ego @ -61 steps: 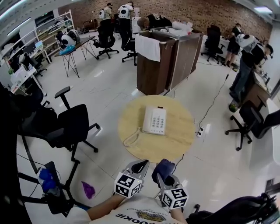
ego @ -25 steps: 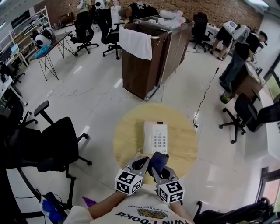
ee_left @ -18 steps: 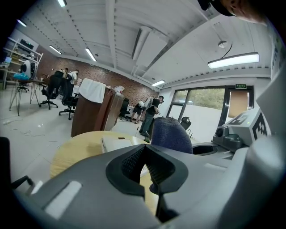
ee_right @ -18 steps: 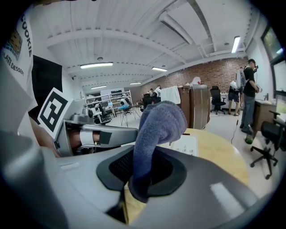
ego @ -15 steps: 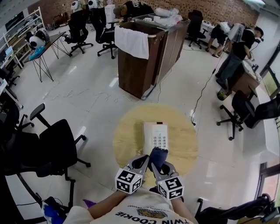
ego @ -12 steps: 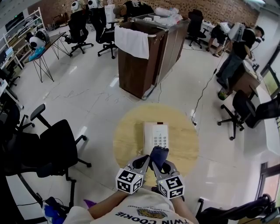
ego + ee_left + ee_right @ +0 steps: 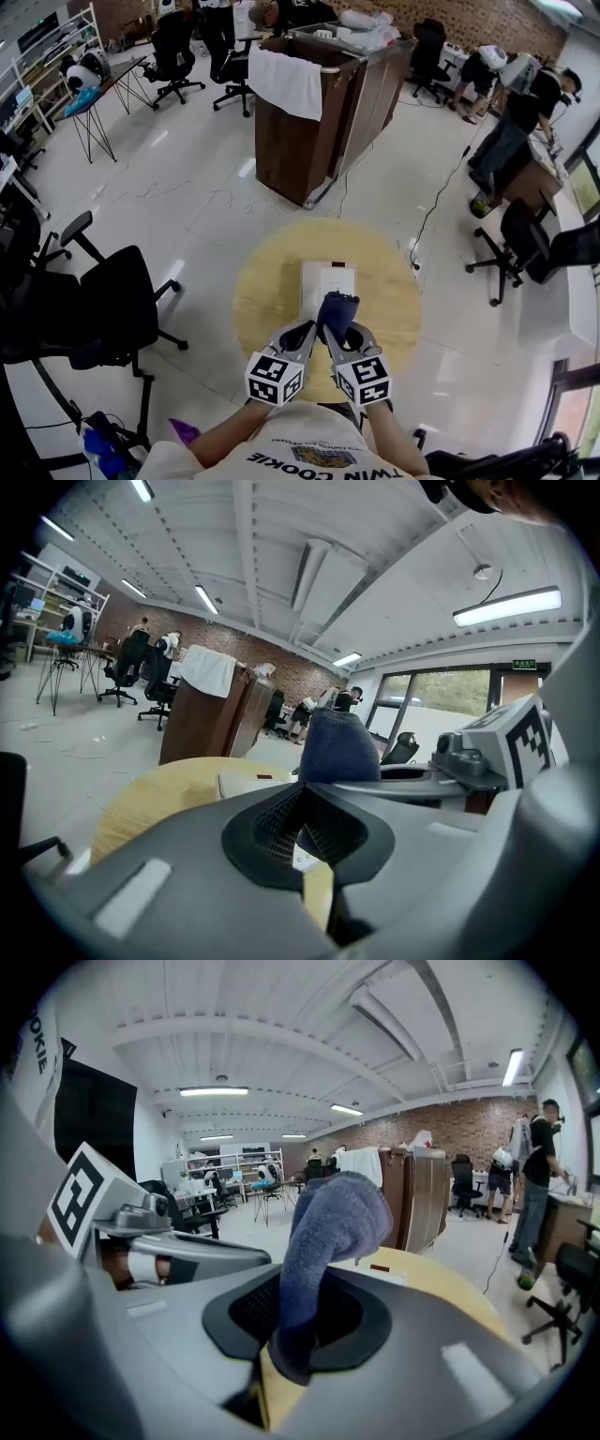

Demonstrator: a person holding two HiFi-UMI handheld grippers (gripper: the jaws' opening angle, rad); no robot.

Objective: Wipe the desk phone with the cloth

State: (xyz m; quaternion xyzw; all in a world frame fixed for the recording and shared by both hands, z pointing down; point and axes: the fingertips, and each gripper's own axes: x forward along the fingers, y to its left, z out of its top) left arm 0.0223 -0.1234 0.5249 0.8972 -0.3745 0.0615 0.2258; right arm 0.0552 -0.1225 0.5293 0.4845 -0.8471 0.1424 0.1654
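A white desk phone (image 7: 327, 280) lies on the round wooden table (image 7: 267, 291), straight ahead of me. My right gripper (image 7: 340, 330) is shut on a dark blue cloth (image 7: 337, 311), which stands up from its jaws over the phone's near end. In the right gripper view the cloth (image 7: 333, 1222) rises from the right gripper (image 7: 295, 1330), with the phone (image 7: 375, 1272) just beyond. My left gripper (image 7: 302, 332) sits close beside it on the left, shut and holding nothing. In the left gripper view its pads meet at the left gripper (image 7: 305, 832), and the cloth (image 7: 337, 747) and phone (image 7: 248, 782) show ahead.
A black office chair (image 7: 103, 300) stands left of the table. A brown cabinet (image 7: 319, 112) draped with a white towel (image 7: 286, 82) is beyond it. A cable (image 7: 436, 202) runs across the floor at right, near another chair (image 7: 530, 239) and people (image 7: 520, 103).
The table and phone have come closer. Both grippers moved forward, and the cloth now hangs over the phone's near end instead of short of the table.
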